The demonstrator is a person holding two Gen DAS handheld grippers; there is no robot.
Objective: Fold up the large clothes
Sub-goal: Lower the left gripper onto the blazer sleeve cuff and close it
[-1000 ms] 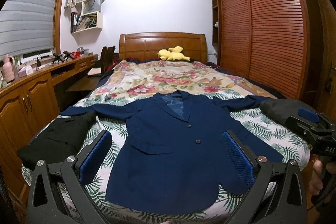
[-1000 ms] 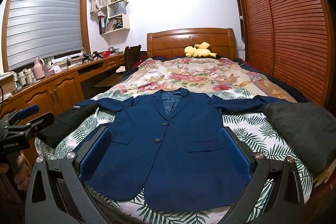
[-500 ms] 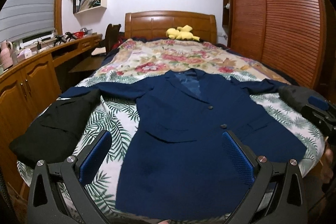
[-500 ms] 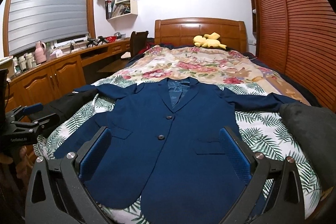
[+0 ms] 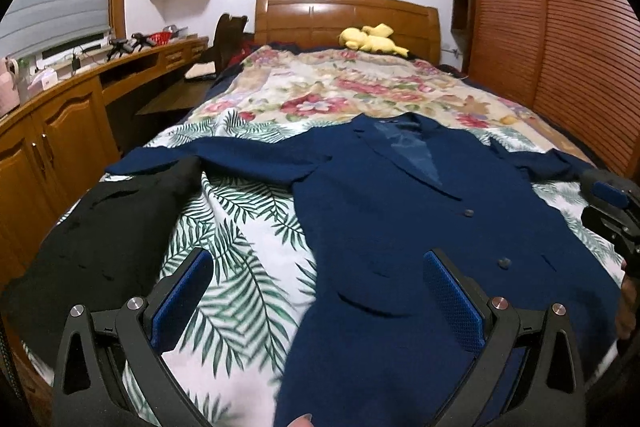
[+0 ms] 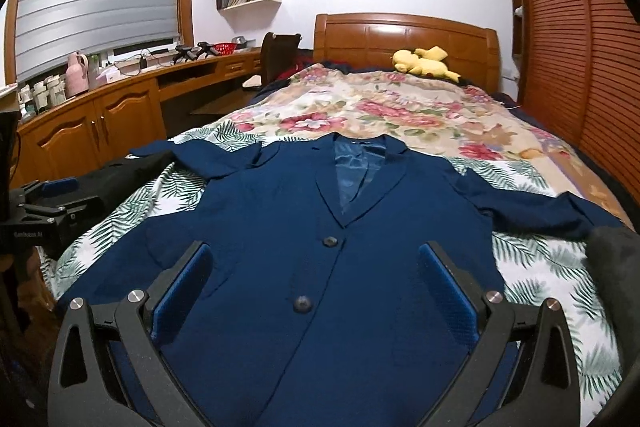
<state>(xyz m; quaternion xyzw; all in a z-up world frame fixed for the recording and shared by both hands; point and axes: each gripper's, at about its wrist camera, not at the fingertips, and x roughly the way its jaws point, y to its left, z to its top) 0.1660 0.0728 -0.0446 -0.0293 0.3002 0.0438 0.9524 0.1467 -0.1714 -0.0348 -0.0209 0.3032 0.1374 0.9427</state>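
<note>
A navy blue blazer [image 5: 400,227] lies flat, front up, on the bed with both sleeves spread sideways; it also shows in the right wrist view [image 6: 320,247]. My left gripper [image 5: 316,291] is open and empty, low over the blazer's left hem edge and the leaf-print sheet. My right gripper [image 6: 316,287] is open and empty, low over the blazer's front near its lower button. Each gripper shows at the edge of the other's view: the right one [image 5: 612,207], the left one [image 6: 48,203].
A black garment [image 5: 100,239] lies at the bed's left edge and a dark grey garment [image 6: 616,267] at the right edge. The bed [image 5: 360,91] has a floral cover, a yellow plush toy [image 5: 372,39] and wooden headboard. A wooden desk [image 5: 60,99] runs left, wardrobe [image 5: 560,7] right.
Both grippers have moved forward and down toward the blazer, which now fills more of each view. The left gripper has shifted toward the blazer's left edge. Both stay open.
</note>
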